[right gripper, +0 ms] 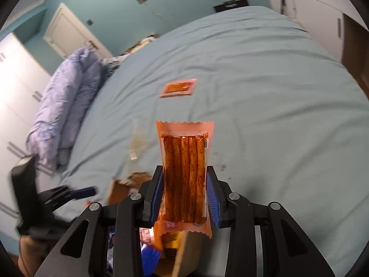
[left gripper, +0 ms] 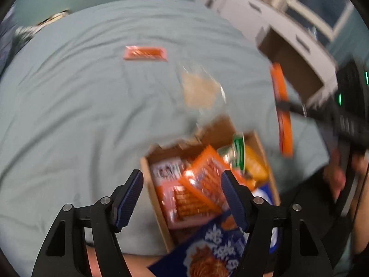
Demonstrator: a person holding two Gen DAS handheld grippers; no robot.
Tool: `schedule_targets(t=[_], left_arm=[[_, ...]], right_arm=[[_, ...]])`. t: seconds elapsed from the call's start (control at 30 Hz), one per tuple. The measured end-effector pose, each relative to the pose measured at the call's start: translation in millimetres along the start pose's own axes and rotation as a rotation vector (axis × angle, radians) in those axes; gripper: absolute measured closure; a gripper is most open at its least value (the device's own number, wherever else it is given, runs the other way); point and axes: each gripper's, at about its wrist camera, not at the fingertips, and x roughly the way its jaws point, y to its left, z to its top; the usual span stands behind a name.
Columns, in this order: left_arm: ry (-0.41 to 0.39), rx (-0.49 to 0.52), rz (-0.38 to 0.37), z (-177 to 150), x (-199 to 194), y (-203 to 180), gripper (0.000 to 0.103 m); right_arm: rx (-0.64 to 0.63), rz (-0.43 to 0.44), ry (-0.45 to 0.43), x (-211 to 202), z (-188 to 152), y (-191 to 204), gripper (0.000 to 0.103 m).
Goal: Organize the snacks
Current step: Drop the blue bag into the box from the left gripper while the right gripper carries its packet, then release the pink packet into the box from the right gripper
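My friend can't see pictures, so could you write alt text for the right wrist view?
The right gripper pinches a pink packet of reddish snack sticks upright above a cardboard box on a pale blue bed. A second pink packet lies farther up the bed, with the left gripper blurred at lower left.

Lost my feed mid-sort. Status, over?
Left gripper open over snack box. Right gripper shut on spicy-stick packet. One packet left on bed, path clear.

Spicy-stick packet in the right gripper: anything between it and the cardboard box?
Nothing visible. The spicy-stick packet, clamped in the right gripper, hangs above the cardboard box; the left gripper, open and empty, is over the box's other end.
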Motion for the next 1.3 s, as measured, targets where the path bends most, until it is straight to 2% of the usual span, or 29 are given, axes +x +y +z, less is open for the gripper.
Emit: schedule_targets(t=[0.07,0.13,0.27,0.33,0.4,0.43,0.5,0.57,0.6,0.63,0.67,0.7,0.8,0.87,0.97,1.03,1.07,1.13,1.23,1.3], left_arm=[[-0.081,-0.068,0.0,0.3,-15.3,11.2,0.027],[-0.153,-0.139,-0.02,-0.9,-29.2,26.4,0.027],[-0.152,-0.233,-0.039,-1.3,-29.2,46.7,0.027],[-0.148,-0.241,-0.038,-4.8,-26.4,47.8,0.027],[-0.15,-0.224,-0.023,-7.3,-25.5,44.9,0.027],[-0.149,-0.213,-0.017,-6.8,-24.9,42.6,0.027],[-0.144,-0.199,-0.022,-8.1,-24.7,39.8,0.027],[-0.143,-0.181,-0.018,-9.3,-25.6,39.2,0.027],[-0.143,-0.176,-0.014,-9.6,-27.1,39.9,0.027],[-0.142,-0.178,-0.014,-9.5,-27.0,40.2,0.027],[-0.14,-0.18,-0.015,-11.4,-28.3,41.0,0.027],[-0.138,-0.186,-0.015,-11.0,-28.4,42.4,0.027],[-0.14,-0.209,-0.022,-10.4,-29.6,46.9,0.027],[-0.144,-0.226,-0.027,-9.2,-29.3,48.2,0.027],[-0.149,-0.246,-0.043,-9.9,-30.8,52.3,0.027],[-0.152,-0.241,-0.042,-10.2,-31.7,51.5,0.027],[-0.153,-0.236,-0.038,-10.3,-31.9,50.7,0.027],[-0.159,-0.221,-0.022,-10.8,-33.4,47.9,0.027],[-0.175,-0.205,-0.005,-10.9,-37.0,44.4,0.027],[-0.188,-0.199,0.005,-10.4,-39.8,43.2,0.027]], right_arm=[[-0.021,0.077,0.017,-10.4,-3.5,6.5,0.069],[-0.05,0.16,0.053,-4.2,-6.5,13.7,0.069],[-0.18,0.223,0.124,9.5,-13.6,41.5,0.065],[-0.205,0.215,0.2,26.4,-17.4,48.6,0.052],[-0.194,0.105,0.28,49.2,-20.9,46.6,0.05],[-0.191,0.055,0.276,51.8,-20.4,44.8,0.05],[-0.197,0.004,0.172,39.1,-12.5,44.1,0.05],[-0.206,0.048,0.04,13.5,-6.3,47.8,0.043],[-0.208,0.072,0.003,4.9,-5.7,49.0,0.032],[-0.206,0.096,-0.018,-1.2,-6.8,49.9,0.027],[-0.201,0.129,-0.018,-4.8,-9.1,50.7,0.027],[-0.198,0.174,0.014,-4.6,-12.3,52.1,0.027],[-0.202,0.404,0.253,9.6,-27.8,62.4,0.027],[-0.255,0.473,0.374,18.1,-40.4,74.3,0.027],[-0.342,0.488,0.522,34.5,-56.4,88.4,0.027],[-0.388,0.406,0.592,53.6,-62.1,92.1,0.027],[-0.381,0.373,0.603,60.6,-65.5,92.0,0.027],[-0.338,0.371,0.601,70.3,-57.2,87.4,0.027],[-0.319,0.35,0.51,70.1,-36.7,84.1,0.027],[-0.263,0.357,0.457,69.6,-20.7,75.2,0.027]])
